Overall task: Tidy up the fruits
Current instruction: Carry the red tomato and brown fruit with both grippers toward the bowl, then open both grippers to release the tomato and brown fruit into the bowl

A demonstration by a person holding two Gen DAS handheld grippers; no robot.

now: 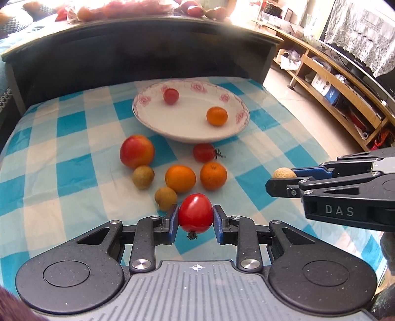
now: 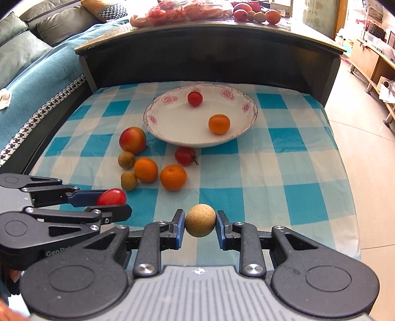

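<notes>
My left gripper (image 1: pixel 195 219) is shut on a red tomato (image 1: pixel 195 212), held above the near part of the checked cloth; it also shows in the right wrist view (image 2: pixel 111 196). My right gripper (image 2: pixel 200 222) is shut on a tan longan (image 2: pixel 200 220), seen at the right in the left wrist view (image 1: pixel 284 172). A white flowered plate (image 1: pixel 158 116) holds a small tomato (image 1: pixel 171 96) and an orange (image 1: pixel 217 115). In front of it lie a red-yellow apple (image 1: pixel 137 151), a tomato (image 1: pixel 204 152), two oranges (image 1: pixel 180 178), (image 1: pixel 213 175) and two longans (image 1: pixel 143 177), (image 1: pixel 166 198).
A dark raised ledge (image 1: pixel 138 49) stands behind the cloth-covered table, with more fruit (image 2: pixel 256 13) on top. A teal sofa (image 2: pixel 29 81) lies to the left. A wooden shelf unit (image 1: pixel 345 91) and the floor are to the right.
</notes>
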